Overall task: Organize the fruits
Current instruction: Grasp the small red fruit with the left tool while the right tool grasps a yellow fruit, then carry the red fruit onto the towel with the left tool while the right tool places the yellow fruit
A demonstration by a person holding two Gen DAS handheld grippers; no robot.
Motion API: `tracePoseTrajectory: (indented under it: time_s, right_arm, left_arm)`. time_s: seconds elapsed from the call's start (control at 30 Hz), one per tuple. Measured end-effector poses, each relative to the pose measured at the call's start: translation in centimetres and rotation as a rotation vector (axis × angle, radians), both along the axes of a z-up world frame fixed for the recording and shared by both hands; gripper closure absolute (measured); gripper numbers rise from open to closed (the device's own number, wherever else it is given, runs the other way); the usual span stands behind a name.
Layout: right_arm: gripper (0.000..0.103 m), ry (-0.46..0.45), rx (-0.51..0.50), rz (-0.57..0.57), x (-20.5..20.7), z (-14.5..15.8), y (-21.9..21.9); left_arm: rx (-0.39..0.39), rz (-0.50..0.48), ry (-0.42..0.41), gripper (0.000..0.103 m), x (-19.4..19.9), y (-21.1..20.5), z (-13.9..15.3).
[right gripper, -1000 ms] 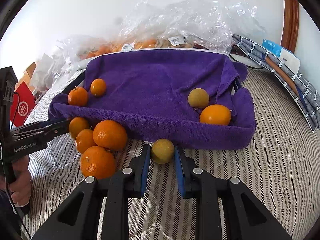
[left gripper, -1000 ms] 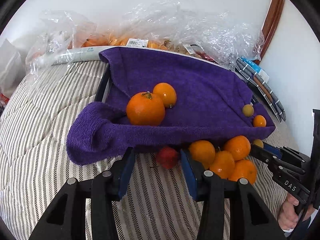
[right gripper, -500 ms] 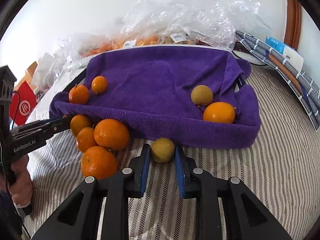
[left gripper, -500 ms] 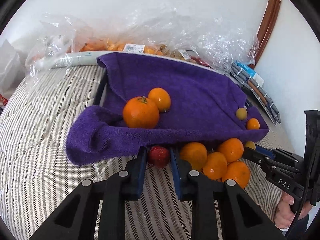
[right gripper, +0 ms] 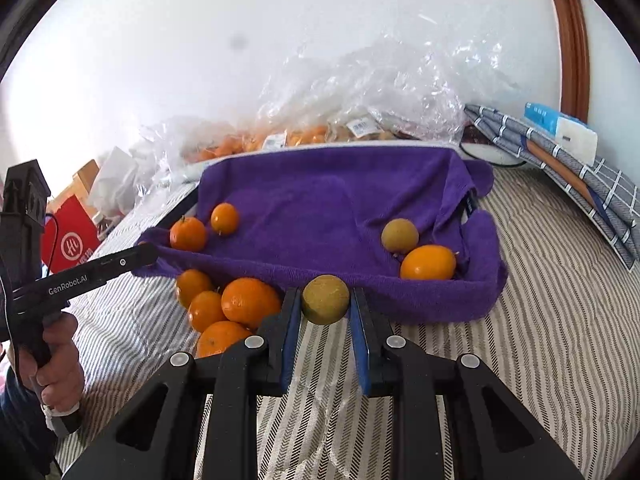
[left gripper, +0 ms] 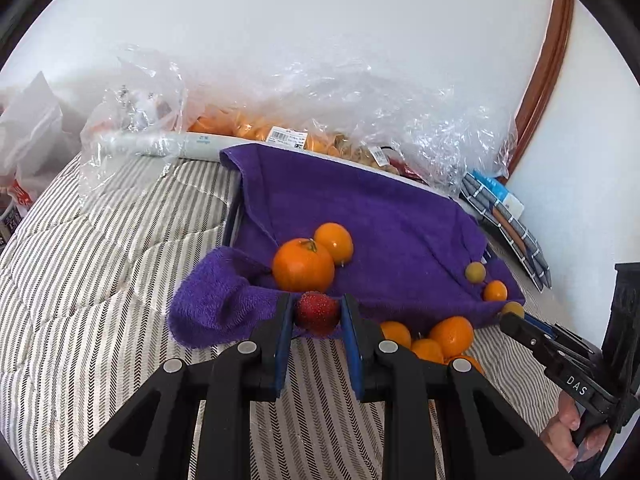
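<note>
On the striped bed, a purple towel-lined tray [right gripper: 340, 200] holds two oranges [right gripper: 188, 233] at its left end and a yellowish fruit [right gripper: 399, 235] beside an orange at its right. Just before it, the left gripper [left gripper: 318, 314] clamps a red fruit [left gripper: 317, 312], the right gripper [right gripper: 325, 300] a yellow-green fruit [right gripper: 325, 299]; loose oranges [right gripper: 250, 302] lie alongside.

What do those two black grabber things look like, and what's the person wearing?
Both are black plastic with two long fingers, blue pads inside and round silver bolts. The left gripper has white letters "GenRobot.AI" on its side and a thin black cable near its handle. The right gripper has "DAS" in white. A dark blue sleeve shows at the left hand.
</note>
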State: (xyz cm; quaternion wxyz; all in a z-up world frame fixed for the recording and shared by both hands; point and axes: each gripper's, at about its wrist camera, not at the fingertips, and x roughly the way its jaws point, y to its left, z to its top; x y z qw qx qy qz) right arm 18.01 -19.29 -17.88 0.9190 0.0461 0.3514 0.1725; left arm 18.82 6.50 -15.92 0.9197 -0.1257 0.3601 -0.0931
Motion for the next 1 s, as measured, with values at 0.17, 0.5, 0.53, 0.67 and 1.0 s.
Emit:
tracePoseTrajectory:
  time_s: [0.17,0.5,0.53,0.67,1.0]
  right_arm:
    - [0.079,-0.028,0.011,-0.036,-0.2,0.5,-0.7]
    - [0.079,-0.050,0.017,-0.074,1.3,2.7,-1.0]
    - [0.079,-0.055,0.011,-0.075,1.6,3.0,-0.9]
    - [0.079,-0.077,-0.027,-0.067,3.1,4.3,-0.3]
    - [0.079,-0.015,-0.017,-0.045,5.3,1.5,-0.2]
  left_arm:
    - [-0.005,0.017,-0.008,0.080,-0.1,0.3,0.2]
    - [0.026,0.001,-0.013,0.080,0.7,-1.3,1.8]
    - [0.037,-0.002,-0.024,0.080,1.0,-1.6,2.2]
    - [0.056,0.000,-0.051,0.080,2.8,-2.6,3.3]
    - [0.039,-0.016,-0.011,0.080,4.9,-3.4,1.4]
